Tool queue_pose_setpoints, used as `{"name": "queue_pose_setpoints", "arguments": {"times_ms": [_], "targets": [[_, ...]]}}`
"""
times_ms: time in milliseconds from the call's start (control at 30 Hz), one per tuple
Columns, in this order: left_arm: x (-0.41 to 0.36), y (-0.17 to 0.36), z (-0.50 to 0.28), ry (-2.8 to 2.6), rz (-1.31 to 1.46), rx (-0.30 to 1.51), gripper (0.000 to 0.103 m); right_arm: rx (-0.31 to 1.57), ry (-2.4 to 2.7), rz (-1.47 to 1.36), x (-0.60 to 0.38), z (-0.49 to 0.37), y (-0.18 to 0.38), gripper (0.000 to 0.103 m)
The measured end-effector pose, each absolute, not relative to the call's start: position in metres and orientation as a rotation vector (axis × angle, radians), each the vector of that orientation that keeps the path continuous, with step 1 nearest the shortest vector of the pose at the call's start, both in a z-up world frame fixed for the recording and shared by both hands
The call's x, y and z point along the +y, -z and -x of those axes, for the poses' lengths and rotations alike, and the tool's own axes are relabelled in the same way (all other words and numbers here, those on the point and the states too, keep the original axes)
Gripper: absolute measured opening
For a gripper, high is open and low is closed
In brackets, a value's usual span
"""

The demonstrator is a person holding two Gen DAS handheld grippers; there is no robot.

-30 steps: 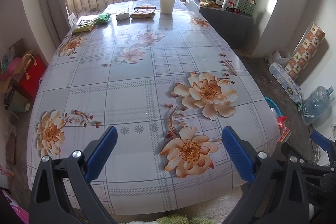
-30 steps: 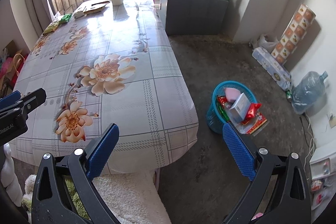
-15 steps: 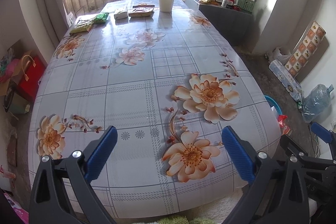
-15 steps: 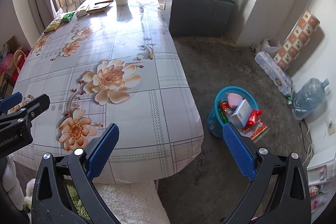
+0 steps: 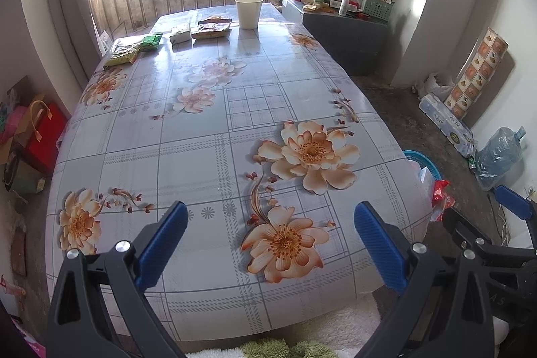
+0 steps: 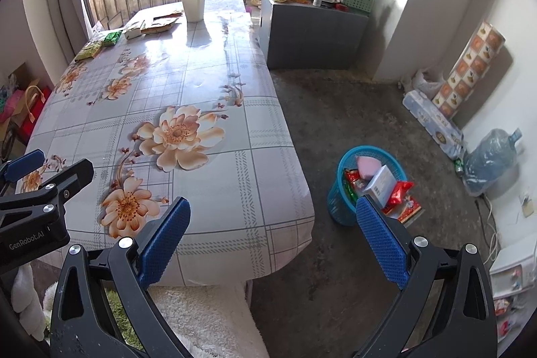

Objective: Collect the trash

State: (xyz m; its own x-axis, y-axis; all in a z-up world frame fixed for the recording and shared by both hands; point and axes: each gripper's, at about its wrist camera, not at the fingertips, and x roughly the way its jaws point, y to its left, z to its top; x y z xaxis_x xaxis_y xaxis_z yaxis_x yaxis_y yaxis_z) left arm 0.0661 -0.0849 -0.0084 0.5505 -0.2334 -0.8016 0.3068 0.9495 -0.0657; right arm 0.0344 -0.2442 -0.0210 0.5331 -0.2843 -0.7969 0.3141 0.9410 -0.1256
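Note:
Trash lies at the far end of the flowered table: a white paper cup, a brown snack packet, a white packet, a green packet and a yellow-green packet. The cup also shows in the right wrist view. A blue trash basket full of wrappers stands on the floor right of the table. My left gripper is open and empty over the table's near edge. My right gripper is open and empty, between the table corner and the basket.
A grey cabinet with clutter on top stands at the far right of the table. A water jug, a patterned roll and a wrapped pack lie by the right wall. Red bags sit left of the table. A white furry seat is below.
Both grippers have risen and tilted slightly; the table's far end and the basket sit a little lower in view. Both stay open and empty.

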Motion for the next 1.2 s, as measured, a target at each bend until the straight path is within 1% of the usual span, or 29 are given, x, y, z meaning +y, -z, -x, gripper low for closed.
{"name": "queue_pose_setpoints", "arguments": {"times_ms": [600, 1200], "targets": [[-0.0830, -0.0012, -0.0582, 0.323, -0.077, 0.896, 0.097, 0.925, 0.367, -0.017, -0.2367, -0.0253, 0.0160, 0.095], [-0.0856, 0.0037, -0.0574, 0.333, -0.084, 0.911, 0.097, 0.931, 0.374, -0.020, -0.2384, -0.0245, 0.0167, 0.095]]}}
